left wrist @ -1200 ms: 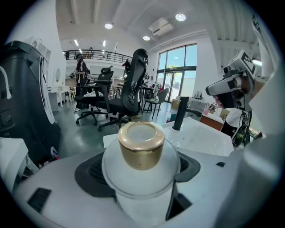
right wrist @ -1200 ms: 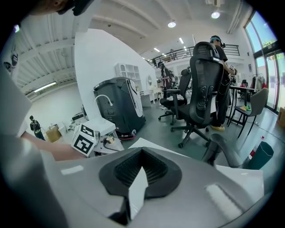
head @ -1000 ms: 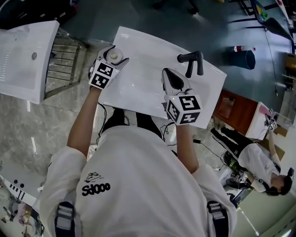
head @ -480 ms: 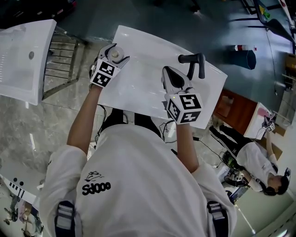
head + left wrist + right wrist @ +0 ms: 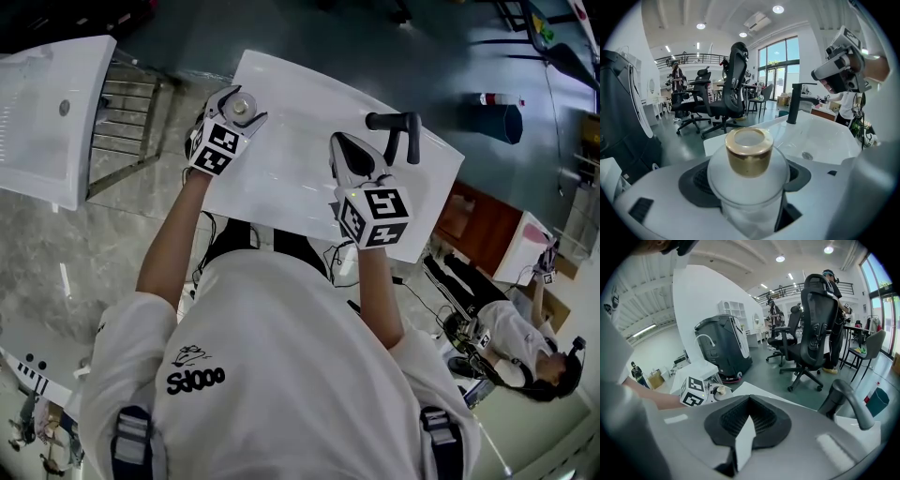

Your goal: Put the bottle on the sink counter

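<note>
A frosted white bottle with a gold cap (image 5: 749, 152) stands upright between the jaws of my left gripper (image 5: 749, 185), which is shut on its body. In the head view the bottle (image 5: 243, 105) and left gripper (image 5: 234, 112) hover over the near-left corner of the white sink counter (image 5: 291, 84). My right gripper (image 5: 343, 152) is over the basin near the black faucet (image 5: 398, 127); its jaws are shut with nothing between them (image 5: 747, 423). The right gripper view also catches the bottle (image 5: 721, 391) off to the left.
A second white sink unit (image 5: 47, 112) and a metal rack (image 5: 127, 122) stand to the left. Black office chairs (image 5: 726, 89) and a dark machine (image 5: 723, 348) are on the floor beyond. A person (image 5: 511, 342) sits at the lower right.
My left gripper has edged slightly right and farther over the counter corner with the bottle still in it. The right gripper has barely moved.
</note>
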